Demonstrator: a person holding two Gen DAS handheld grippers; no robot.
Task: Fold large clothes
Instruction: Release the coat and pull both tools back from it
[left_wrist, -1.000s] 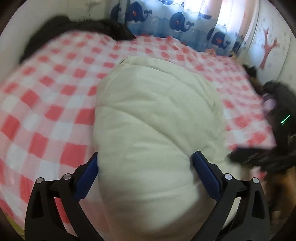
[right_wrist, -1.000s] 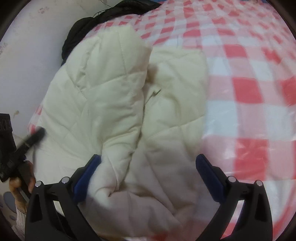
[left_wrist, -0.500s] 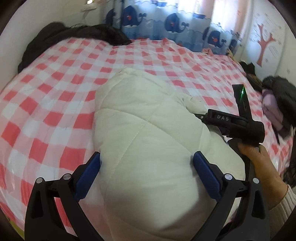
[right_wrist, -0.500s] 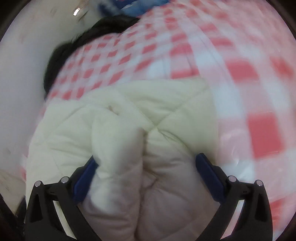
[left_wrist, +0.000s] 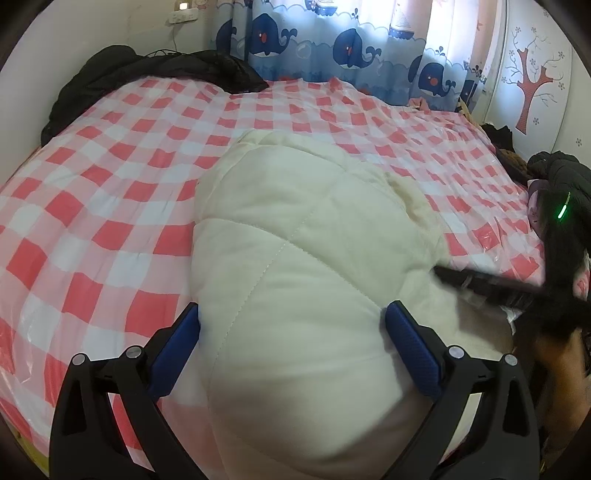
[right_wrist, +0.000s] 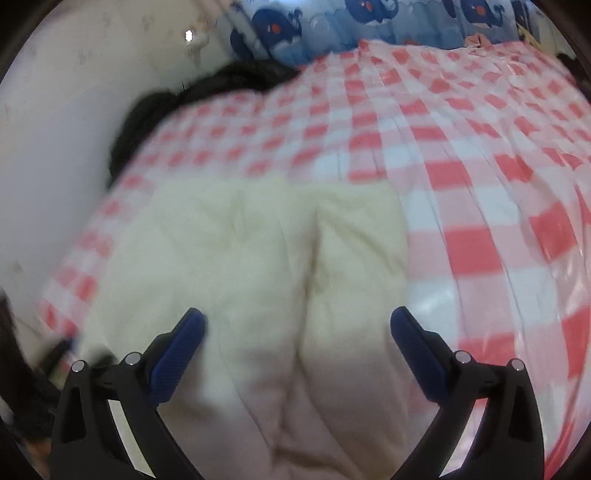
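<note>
Now the right gripper (right_wrist: 297, 339) has swung off to three o'clock, fingers wide; the left gripper (left_wrist: 291, 332), fingers wide, straddles the cream padded jacket (left_wrist: 295, 258), bundled mid-bed (left_wrist: 110, 221). Fold looks nearly done.

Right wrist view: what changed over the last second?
The right gripper has swung up: a second ago it looked down on the cream jacket with a flap standing up; now the jacket lies flatter and lower in frame, and the curtain shows beyond the checked bedspread. From the left wrist, the right gripper has dropped to the jacket's edge. Unchanged: both sets of fingers open, left gripper astride the jacket.
</note>
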